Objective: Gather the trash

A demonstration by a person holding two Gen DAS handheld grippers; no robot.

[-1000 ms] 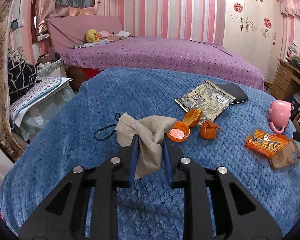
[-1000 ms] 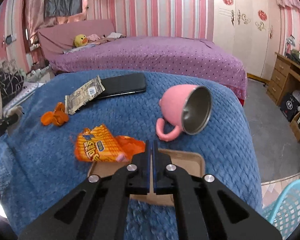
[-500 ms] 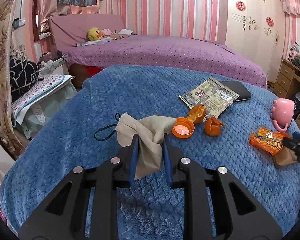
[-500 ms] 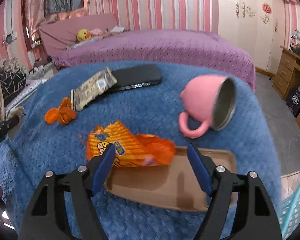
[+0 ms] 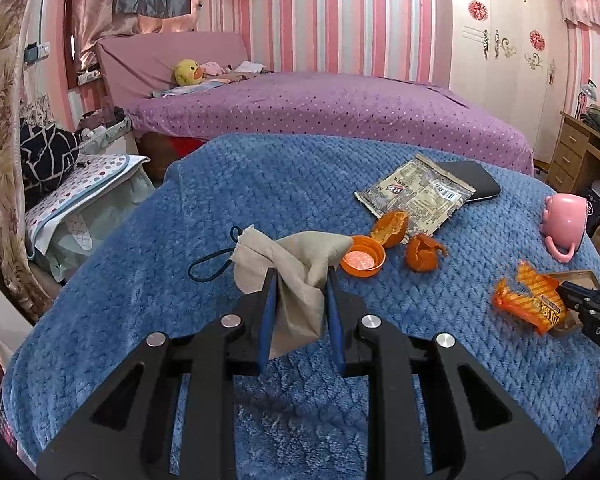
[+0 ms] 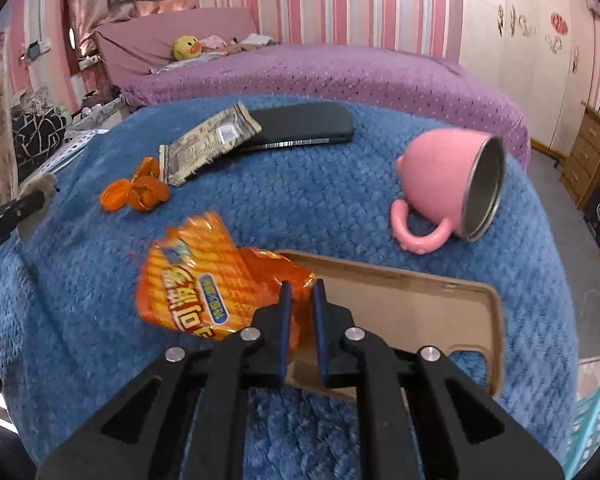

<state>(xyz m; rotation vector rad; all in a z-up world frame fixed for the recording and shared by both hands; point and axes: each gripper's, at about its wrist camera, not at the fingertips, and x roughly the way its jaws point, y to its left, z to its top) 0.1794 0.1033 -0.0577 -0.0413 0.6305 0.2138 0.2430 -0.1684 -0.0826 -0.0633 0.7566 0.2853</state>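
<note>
Left gripper (image 5: 300,280) clamped on a beige drawstring pouch (image 5: 296,268), fabric bunched between the blue-lined fingers (image 5: 269,300), pouch mouth raised above the blue knitted blanket (image 5: 260,184); dark cord loop (image 5: 208,268) trailing from the pouch onto the blanket at left.

Right gripper (image 6: 299,292) narrowed on the crumpled end of an orange snack wrapper (image 6: 196,288), foil pinched between the pads, a small gap left between them; wrapper partly over the near-left corner of a tan phone case (image 6: 420,312) lying inside-up on the blanket; same wrapper (image 5: 530,300) seen from the left wrist camera at far right, touched by the black tip of the other tool.

Just beyond the pouch, an orange bottle cap (image 5: 362,258) lying open side up; next to it two pieces of orange peel (image 5: 422,254), one touching the near edge of a grey printed snack packet (image 5: 418,194); packet overlapping the end of a black smartphone (image 6: 300,128).

Pink mug (image 6: 448,184) tipped on its side near the right edge of the blanket, metal-lined mouth facing right, handle resting on the blanket, close beyond the phone case.

Purple dotted bed (image 5: 320,108) behind, yellow duck plush (image 5: 187,72) near its headboard; turquoise basket (image 6: 596,424) low at right, only partly in frame.
</note>
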